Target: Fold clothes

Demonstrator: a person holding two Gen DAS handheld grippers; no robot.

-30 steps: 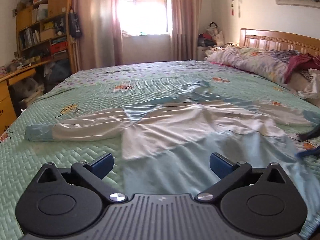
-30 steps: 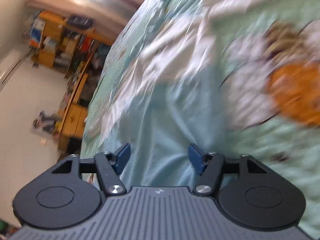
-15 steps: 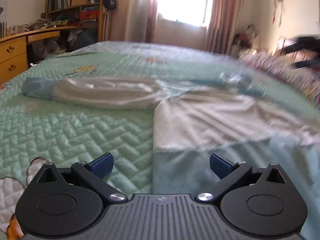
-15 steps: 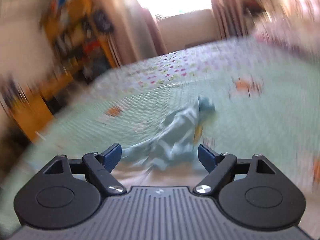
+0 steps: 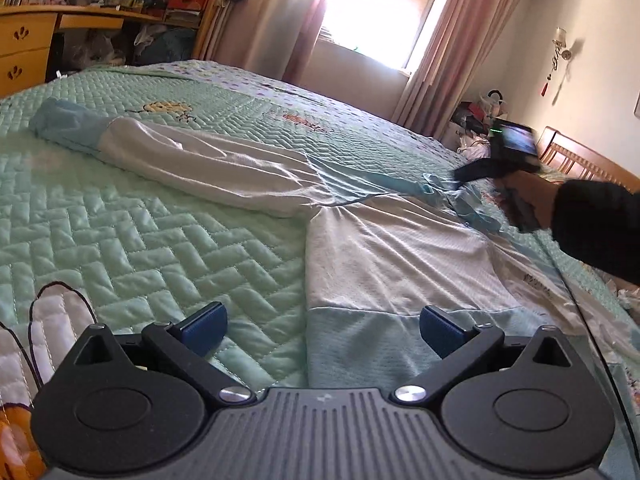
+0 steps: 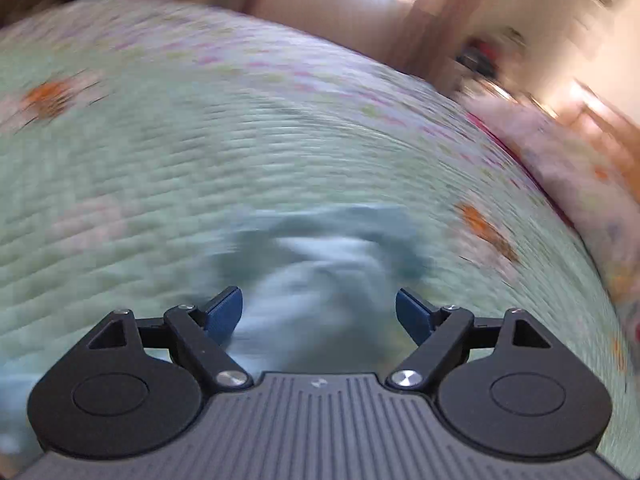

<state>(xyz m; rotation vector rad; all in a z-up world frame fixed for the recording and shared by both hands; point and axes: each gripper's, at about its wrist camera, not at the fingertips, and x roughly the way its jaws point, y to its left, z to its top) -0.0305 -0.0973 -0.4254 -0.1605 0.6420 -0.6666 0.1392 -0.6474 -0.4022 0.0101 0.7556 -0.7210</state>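
A bedroom with pink curtains [image 5: 276,20] at a bright window and a wooden desk [image 5: 28,40] at the left holds a bed under a mint-green quilted bedspread [image 5: 140,248]. On it a white and pale-blue long-sleeved top [image 5: 384,256] lies spread flat, one sleeve [image 5: 192,160] stretched out to the left. The left gripper [image 5: 323,330] hovers low over the top's blue hem corner, jaws wide apart and holding nothing. The right gripper [image 6: 319,312], held by a hand in a dark sleeve [image 5: 596,224], points at the crumpled blue collar [image 6: 320,248]; its jaws also stand wide, though that view is blurred.
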